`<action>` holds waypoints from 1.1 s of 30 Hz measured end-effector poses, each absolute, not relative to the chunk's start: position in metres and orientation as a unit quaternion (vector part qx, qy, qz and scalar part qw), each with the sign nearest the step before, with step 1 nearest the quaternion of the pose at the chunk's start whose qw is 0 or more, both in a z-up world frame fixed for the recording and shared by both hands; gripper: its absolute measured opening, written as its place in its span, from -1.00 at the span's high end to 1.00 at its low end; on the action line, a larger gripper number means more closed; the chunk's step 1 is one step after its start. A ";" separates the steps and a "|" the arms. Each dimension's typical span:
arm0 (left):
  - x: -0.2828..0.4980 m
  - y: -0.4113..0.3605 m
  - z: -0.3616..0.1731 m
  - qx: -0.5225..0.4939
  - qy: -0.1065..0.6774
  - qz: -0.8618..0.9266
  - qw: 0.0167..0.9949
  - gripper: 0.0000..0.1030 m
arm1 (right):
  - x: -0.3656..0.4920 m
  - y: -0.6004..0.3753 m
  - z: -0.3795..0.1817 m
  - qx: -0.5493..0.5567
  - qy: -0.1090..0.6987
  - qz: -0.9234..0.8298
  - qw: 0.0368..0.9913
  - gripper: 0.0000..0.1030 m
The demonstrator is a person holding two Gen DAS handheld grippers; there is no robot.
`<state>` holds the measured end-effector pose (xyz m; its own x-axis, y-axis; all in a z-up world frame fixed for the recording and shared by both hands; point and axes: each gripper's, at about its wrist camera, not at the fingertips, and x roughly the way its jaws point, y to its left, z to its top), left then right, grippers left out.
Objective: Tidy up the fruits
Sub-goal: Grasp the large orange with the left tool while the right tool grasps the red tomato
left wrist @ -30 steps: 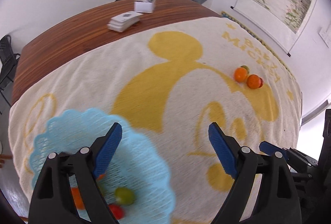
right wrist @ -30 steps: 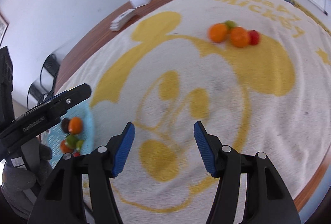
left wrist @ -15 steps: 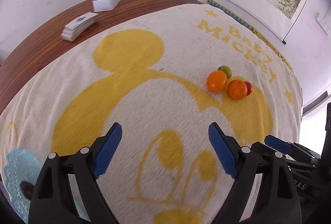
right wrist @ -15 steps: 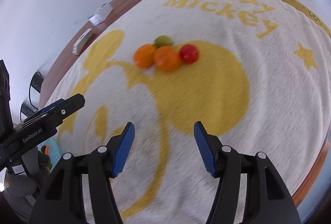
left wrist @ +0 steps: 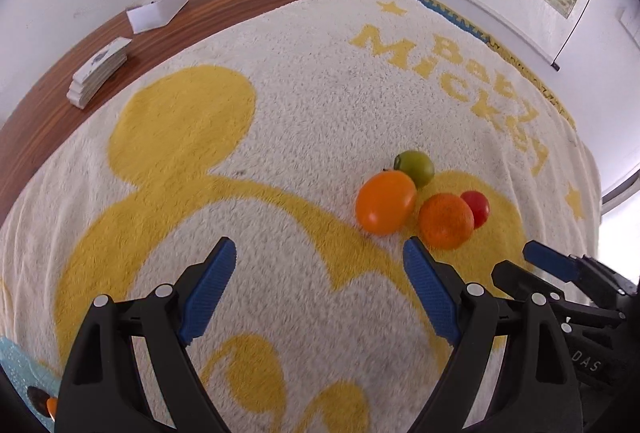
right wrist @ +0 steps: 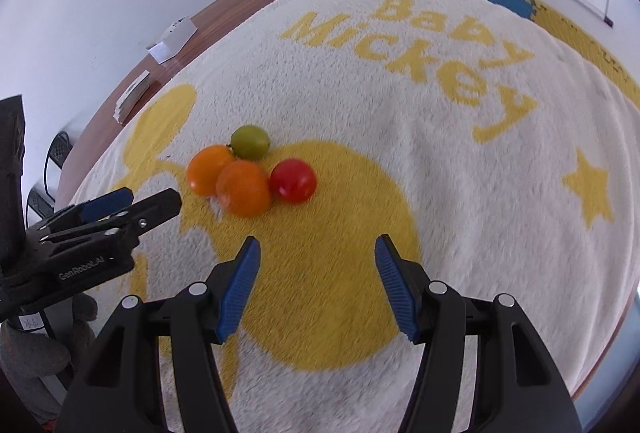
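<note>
Both grippers open nr fruit cluster on towel

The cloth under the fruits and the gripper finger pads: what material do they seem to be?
The cloth: probably terry or fleece towel, matte, with fuzzy pile. The finger pads: likely blue rubber or plastic, with ribbed faces.

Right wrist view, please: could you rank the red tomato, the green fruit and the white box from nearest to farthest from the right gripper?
From the right gripper:
1. Red tomato, just ahead, right end of the cluster.
2. Green fruit, behind the cluster.
3. White box, far left on bare wood.
</note>
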<state>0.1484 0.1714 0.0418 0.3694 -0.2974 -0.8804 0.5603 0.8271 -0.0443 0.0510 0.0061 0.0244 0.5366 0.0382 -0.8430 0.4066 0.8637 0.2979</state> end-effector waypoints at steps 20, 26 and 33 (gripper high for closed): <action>0.152 0.129 0.032 0.125 0.485 -0.338 0.797 0.29 | 0.076 -0.007 0.015 0.204 0.477 -0.087 0.851 -0.16; 0.147 0.133 0.035 0.129 0.487 -0.322 0.802 0.36 | 0.081 -0.005 0.016 0.195 0.476 -0.080 0.854 -0.14; 0.150 0.155 0.043 0.106 0.490 -0.294 0.814 0.36 | 0.090 -0.001 0.020 0.186 0.473 -0.064 0.859 0.15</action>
